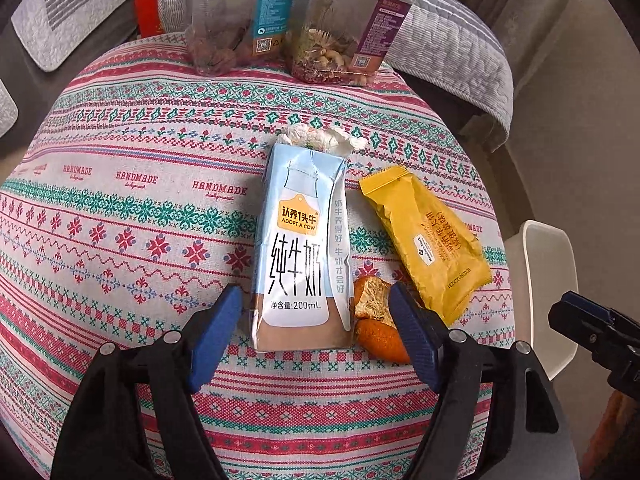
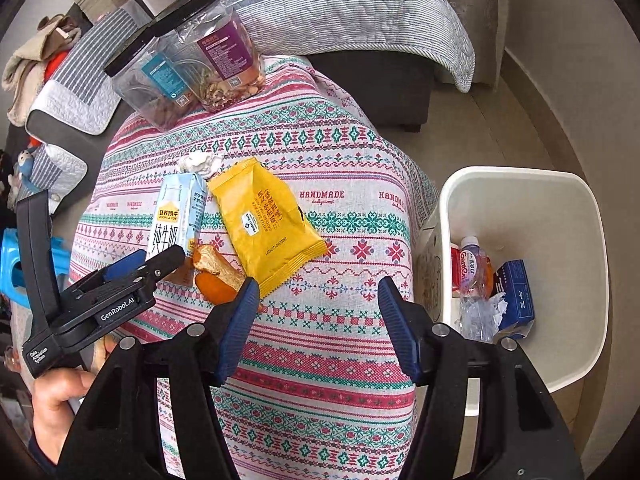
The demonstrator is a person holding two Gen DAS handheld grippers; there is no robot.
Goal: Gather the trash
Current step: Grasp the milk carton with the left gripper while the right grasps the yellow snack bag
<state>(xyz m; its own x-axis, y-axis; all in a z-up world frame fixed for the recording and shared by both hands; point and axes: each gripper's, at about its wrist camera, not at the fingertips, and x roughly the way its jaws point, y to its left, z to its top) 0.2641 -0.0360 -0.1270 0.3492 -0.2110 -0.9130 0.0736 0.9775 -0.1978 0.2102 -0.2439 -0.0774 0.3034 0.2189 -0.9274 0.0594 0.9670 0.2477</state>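
Observation:
A light-blue milk carton [image 1: 302, 248] lies flat on the patterned tablecloth [image 1: 140, 208]. Its lower end sits between the fingers of my open left gripper [image 1: 316, 300], and the pads are not pressing on it. Orange peel [image 1: 372, 304] lies just right of the carton, against the right finger. A yellow snack wrapper [image 1: 428, 240] lies further right, and a crumpled tissue [image 1: 320, 138] sits behind the carton. My right gripper [image 2: 318, 286] hovers open over bare cloth, its left finger beside the wrapper's [image 2: 264, 220] corner. The left gripper [image 2: 160, 260] shows over the carton [image 2: 176, 216].
A white trash bin [image 2: 520, 176] stands right of the table holding a bottle [image 2: 474, 268], a blue box [image 2: 516, 296] and crumpled plastic. Two clear jars of nuts [image 2: 192, 72] stand at the table's far edge. A sofa with grey quilted covers [image 2: 340, 12] lies behind.

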